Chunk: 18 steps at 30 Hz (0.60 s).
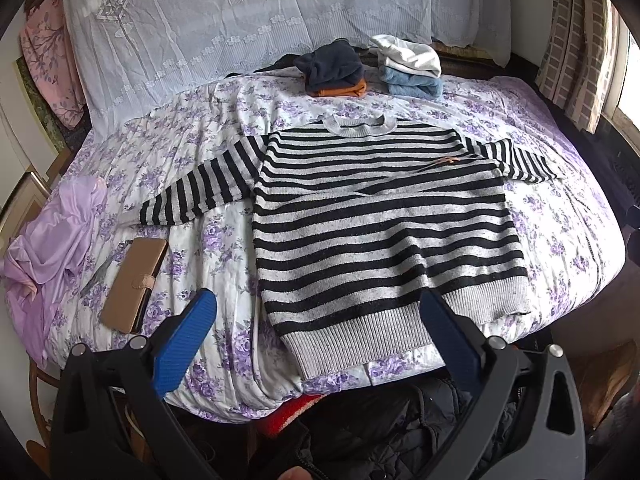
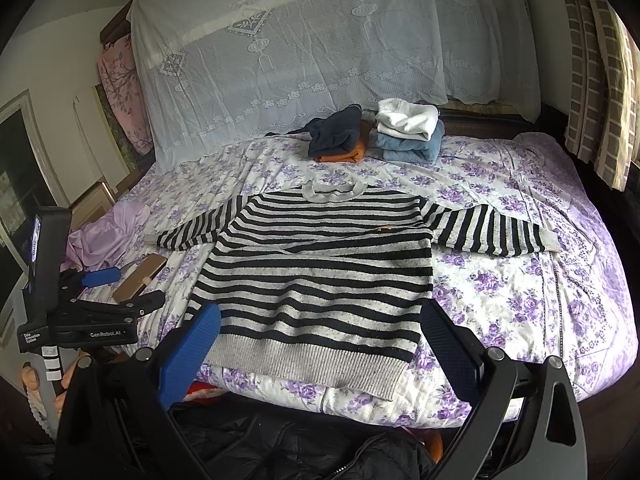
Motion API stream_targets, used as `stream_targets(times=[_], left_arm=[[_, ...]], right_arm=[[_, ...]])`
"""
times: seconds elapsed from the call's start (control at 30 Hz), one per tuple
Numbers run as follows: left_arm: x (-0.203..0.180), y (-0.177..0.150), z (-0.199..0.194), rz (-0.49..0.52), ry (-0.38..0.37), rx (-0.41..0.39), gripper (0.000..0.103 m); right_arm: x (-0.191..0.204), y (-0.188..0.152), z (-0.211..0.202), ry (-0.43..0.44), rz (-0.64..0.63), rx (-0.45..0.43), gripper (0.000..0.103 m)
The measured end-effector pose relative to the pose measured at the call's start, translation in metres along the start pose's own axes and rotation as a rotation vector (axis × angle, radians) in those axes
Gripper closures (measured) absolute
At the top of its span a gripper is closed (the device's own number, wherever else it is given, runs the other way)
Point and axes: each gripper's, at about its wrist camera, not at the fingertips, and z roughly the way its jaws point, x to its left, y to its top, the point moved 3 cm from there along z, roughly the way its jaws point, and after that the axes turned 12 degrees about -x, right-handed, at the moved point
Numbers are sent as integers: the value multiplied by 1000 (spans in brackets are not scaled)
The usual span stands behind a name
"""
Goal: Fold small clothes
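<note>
A black and grey striped sweater (image 1: 376, 216) lies flat, face up, on the floral bed, sleeves spread to both sides; it also shows in the right wrist view (image 2: 320, 276). My left gripper (image 1: 316, 320) is open and empty, held above the sweater's hem at the bed's front edge. My right gripper (image 2: 320, 332) is open and empty, also above the hem. The left gripper (image 2: 120, 284) shows in the right wrist view, open, at the left by the phone case.
Folded clothes sit at the far side: a navy and orange pile (image 1: 334, 70) and a white and blue pile (image 1: 412, 66). A brown phone case (image 1: 134, 284) and lilac cloth (image 1: 44, 248) lie at the left. A dark jacket (image 1: 380, 432) lies below the bed's front edge.
</note>
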Motion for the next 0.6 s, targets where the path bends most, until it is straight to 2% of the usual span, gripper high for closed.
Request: stream_targets(times=[0.17,0.3,0.4,0.47,0.53,0.6], left_arm=[[8,-6,16,-24,-21,-25,4],[29,-5,55,-118,-49,-82,4],[51,-17,103,-268,-124,-10,4],[65,-26,132,-370,-133,46,4],[76,-32,156,-402,-100,93,4],[81,-34,172,-375,-34,108,4]], right_arm=[[-6,0,9,8,26,-11,3],[-34,-2,33,1,111,-42,3],[-74,-11,66,14,227,9,3],[-99,-21,91,9,292,47,3],[-119,-32,115,-82,303,69,3],[-128,-38,133,-168,239,76,3]])
